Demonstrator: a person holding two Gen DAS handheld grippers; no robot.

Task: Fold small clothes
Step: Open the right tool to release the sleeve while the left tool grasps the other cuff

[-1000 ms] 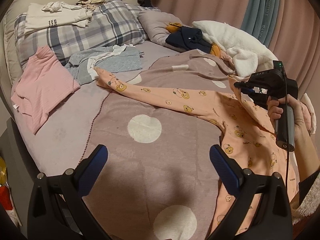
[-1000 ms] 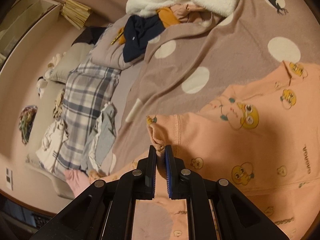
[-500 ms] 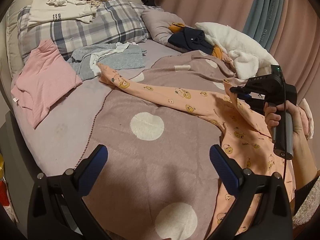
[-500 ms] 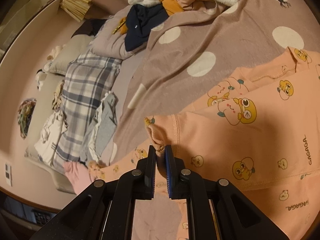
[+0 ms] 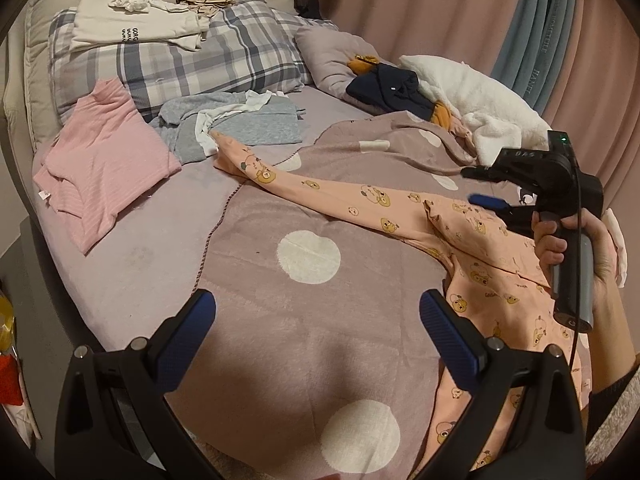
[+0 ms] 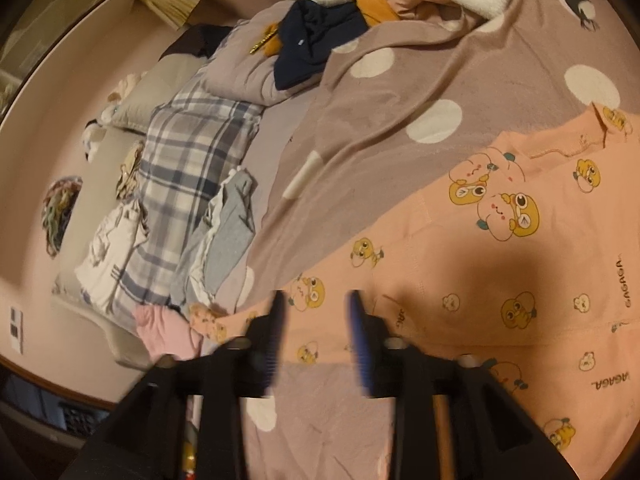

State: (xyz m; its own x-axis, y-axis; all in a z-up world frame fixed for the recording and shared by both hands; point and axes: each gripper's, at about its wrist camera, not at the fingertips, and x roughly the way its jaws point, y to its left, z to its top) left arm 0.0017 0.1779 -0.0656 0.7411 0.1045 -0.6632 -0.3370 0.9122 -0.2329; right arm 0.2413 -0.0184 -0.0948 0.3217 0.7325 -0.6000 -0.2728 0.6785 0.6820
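Pink curtains [image 5: 460, 20] hung behind the bed [image 5: 132, 248], which was covered by a mauve blanket with white dots [image 5: 304, 256]. Across that blanket lay the peach printed garment [image 5: 472, 236], one sleeve stretched out toward a grey top [image 5: 240, 128] and a pink top [image 5: 100, 160] near the plaid pillow [image 5: 192, 60]. The right gripper [image 6: 316, 316] had just been opening, its jaws parted above the garment with no cloth between them. The left gripper [image 5: 316, 312] hovered wide open and empty over the blanket.

Right gripper [image 6: 316, 320] jaws just opening, empty, left gripper [image 5: 316, 320] spread wide
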